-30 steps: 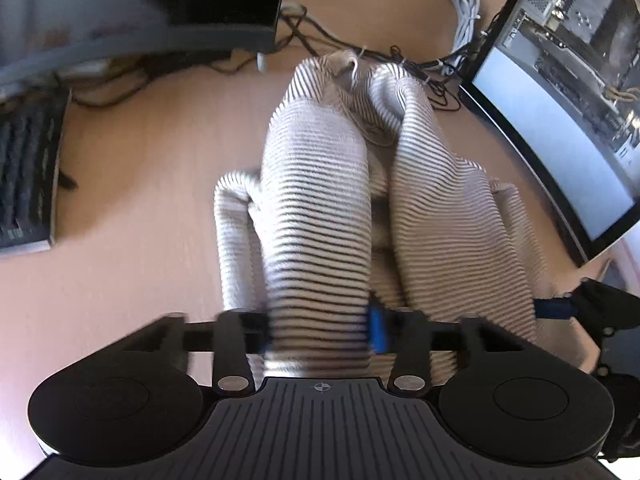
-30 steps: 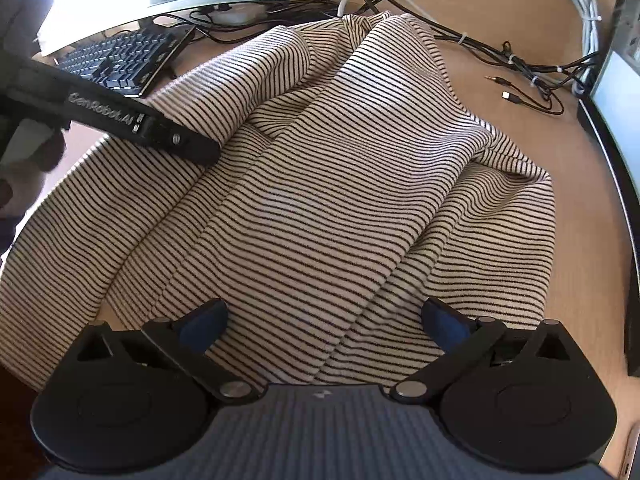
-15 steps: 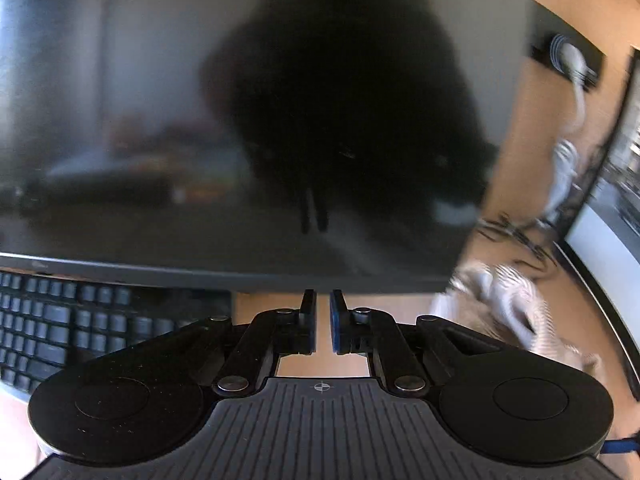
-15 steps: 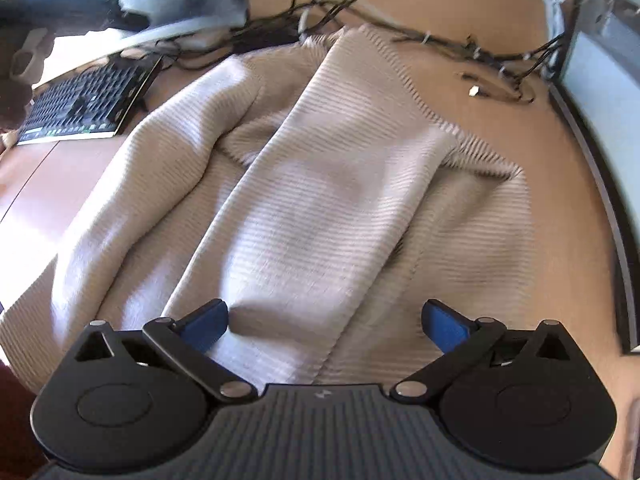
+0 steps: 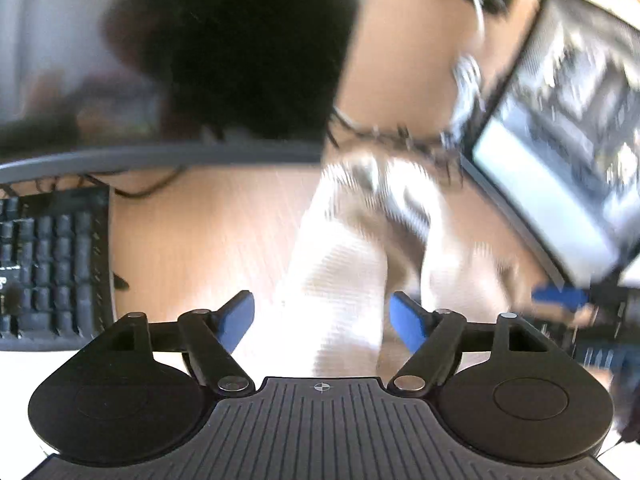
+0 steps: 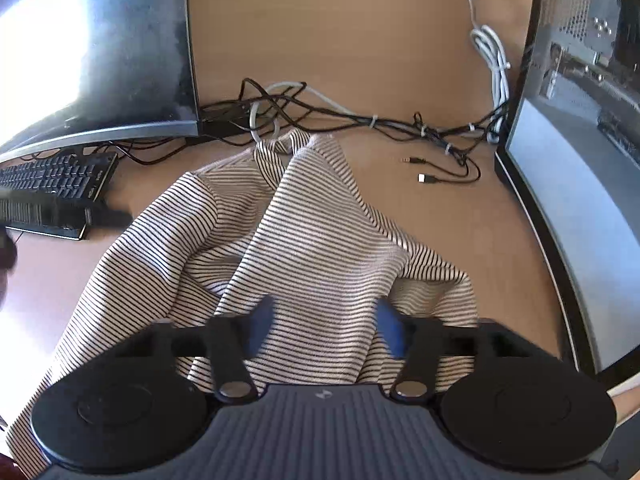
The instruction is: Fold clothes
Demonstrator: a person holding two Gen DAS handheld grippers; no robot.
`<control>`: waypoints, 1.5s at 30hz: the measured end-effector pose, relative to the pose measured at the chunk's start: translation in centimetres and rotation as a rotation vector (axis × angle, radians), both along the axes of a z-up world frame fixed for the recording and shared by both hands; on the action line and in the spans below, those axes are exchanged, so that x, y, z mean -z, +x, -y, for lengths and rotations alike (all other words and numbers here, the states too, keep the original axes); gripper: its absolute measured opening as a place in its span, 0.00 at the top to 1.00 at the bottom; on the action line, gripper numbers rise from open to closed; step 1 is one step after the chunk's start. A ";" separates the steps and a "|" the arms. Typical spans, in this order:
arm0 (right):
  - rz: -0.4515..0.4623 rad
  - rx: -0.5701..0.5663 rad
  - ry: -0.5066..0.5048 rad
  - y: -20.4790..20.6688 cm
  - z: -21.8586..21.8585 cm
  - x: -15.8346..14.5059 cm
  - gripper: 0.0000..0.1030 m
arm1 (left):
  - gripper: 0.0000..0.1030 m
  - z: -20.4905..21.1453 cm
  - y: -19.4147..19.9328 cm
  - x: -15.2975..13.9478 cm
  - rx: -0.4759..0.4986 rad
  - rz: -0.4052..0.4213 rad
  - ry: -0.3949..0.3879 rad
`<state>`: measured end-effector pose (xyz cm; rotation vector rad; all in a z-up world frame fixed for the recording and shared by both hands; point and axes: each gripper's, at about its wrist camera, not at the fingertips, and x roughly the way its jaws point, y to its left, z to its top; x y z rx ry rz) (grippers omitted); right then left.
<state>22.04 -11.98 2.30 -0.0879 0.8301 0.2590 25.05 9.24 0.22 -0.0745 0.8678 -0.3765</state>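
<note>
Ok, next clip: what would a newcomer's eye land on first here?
The striped garment, lying rumpled mid-desk and filling the right wrist view. Behind it, a tangle of black and white cables runs between two monitors, with a black keyboard at the left. The right gripper is over the near fabric, its jaws just closing; the left gripper is open.

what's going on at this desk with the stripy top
A person is folding a striped top on a wooden desk with handheld tongs, one in each hand. The top lies bunched between a keyboard and a monitor. The left tongs have just been opening and hold nothing, with cloth below the gap. The right tongs have just been closing over a fold of the top; whether they pinch it is unclear.
</note>
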 end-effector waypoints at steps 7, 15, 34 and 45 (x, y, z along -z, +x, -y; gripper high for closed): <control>0.025 0.076 -0.060 -2.9 0.3 -0.8 0.45 | 0.24 0.7 0.0 3.4 -0.010 -0.093 0.031; 0.015 0.062 -0.054 -1.4 -5.2 1.7 0.35 | 0.65 1.6 -0.6 3.8 -0.006 -0.072 0.032; 0.329 0.058 -0.604 8.8 3.4 -3.9 1.00 | 0.81 -3.8 4.6 -4.7 -0.310 0.181 0.094; 0.088 -0.071 -0.069 9.8 -3.4 -1.4 0.39 | 0.17 4.3 -0.8 0.9 -0.091 0.131 -0.030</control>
